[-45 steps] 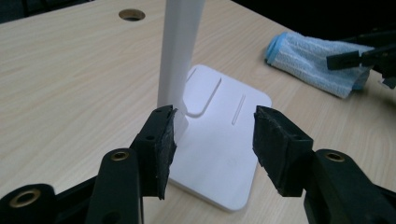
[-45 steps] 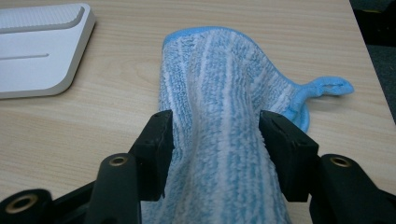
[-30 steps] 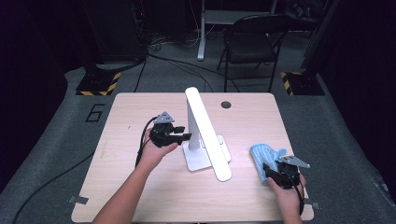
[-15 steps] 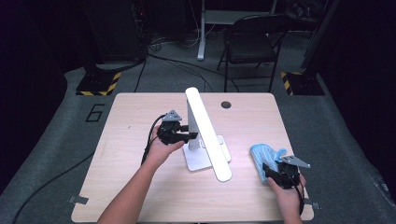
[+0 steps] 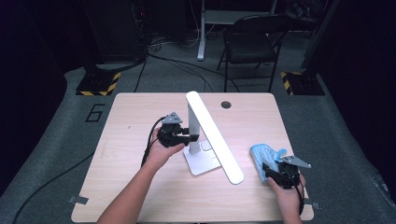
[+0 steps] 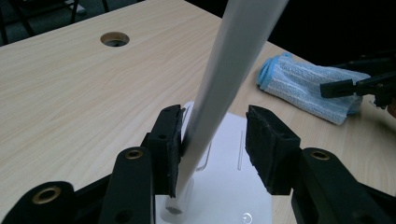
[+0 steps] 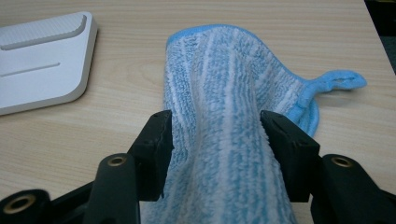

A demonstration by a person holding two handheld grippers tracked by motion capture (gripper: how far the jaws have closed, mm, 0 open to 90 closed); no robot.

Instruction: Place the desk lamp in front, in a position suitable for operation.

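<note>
1. Presently, a white desk lamp stands near the middle of the light wooden table, its flat base on the tabletop and its long light bar slanting from the far side toward the person.
2. The left gripper is at the lamp's upright post, level with the tabletop and pointing toward the right side of the high view.
3. In the left gripper view, the post passes between the jaws. One pad touches the post; the other stands apart from it with a plain gap. The jaws have just been closing, but the grip is not made: released, not clenched.
4. The right gripper is near the table's right front corner, well apart from the lamp.
5. It is clamped on a blue-and-white striped microfibre cloth. In the right gripper view both pads press into the bunched fabric, which rises between them.
6. The cloth's far end lies on the table, with its blue hanging loop resting flat beside it.
7. A round cable hole sits near the table's far edge. Whether anything is in it cannot be told.
8. A dark folding chair stands beyond the table.
</note>
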